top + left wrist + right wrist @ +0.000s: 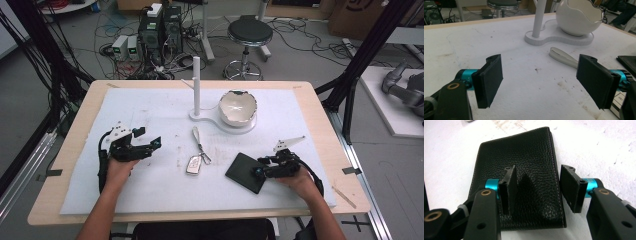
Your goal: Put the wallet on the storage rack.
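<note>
White-covered table in a cable-strewn lab, with a black leather wallet near its front right.
The right tool, jaws half apart, straddles the wallet's right edge, one jaw over the leather, the other beside it. Left of the wallet lies a car key; farther left, the left tool hovers wide apart, holding nothing.

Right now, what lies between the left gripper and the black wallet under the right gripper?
In the high view, a car key with its strap lies on the white mat between the left gripper and the black wallet. Otherwise that stretch is bare mat.
</note>
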